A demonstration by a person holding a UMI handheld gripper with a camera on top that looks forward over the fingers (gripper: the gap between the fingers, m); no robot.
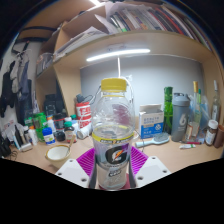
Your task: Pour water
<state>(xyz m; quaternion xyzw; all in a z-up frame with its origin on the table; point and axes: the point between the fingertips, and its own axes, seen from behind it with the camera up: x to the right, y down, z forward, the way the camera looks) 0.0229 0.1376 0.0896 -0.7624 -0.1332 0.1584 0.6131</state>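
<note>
1. Gripper (pixel 113 172): both purple pads (pixel 87 160) clamp the Gatorade bottle (pixel 113 130) at its lower label, centre of frame.
2. Bottle upright, yellow cap (pixel 115 85) on, clear liquid inside.
3. Behind it: cluttered desk (pixel 40 158), white bowl (pixel 57 153) lower left, shelf (pixel 120 40) across the top.

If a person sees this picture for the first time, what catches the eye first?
First comes the clear Gatorade bottle with its yellow cap, upright between the gripper fingers, whose purple pads press its sides. Behind it lies a crowded desk of jars and bottles, with a bright strip light under the shelf above.
</note>
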